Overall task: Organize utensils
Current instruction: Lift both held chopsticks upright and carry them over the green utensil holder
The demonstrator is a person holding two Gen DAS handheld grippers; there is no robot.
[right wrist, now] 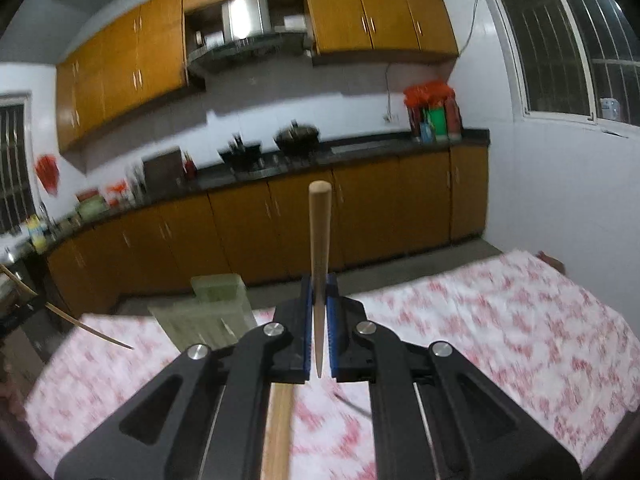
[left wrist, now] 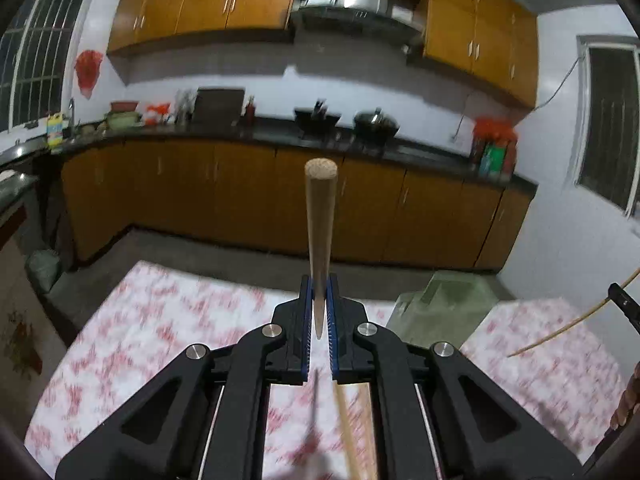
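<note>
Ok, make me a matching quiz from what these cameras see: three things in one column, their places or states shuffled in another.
Things:
1. left tongs
2. green bin
3. wok

Places or states:
A. on the floral tablecloth
B. on the far counter
C. shut on a wooden chopstick

Pairs: 1-C, 2-A, 3-B.

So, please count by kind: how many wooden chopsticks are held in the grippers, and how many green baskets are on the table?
Wooden chopsticks held: 2 (left chopstick in left gripper, right chopstick in right gripper)
Green basket: 1
Total: 3
</note>
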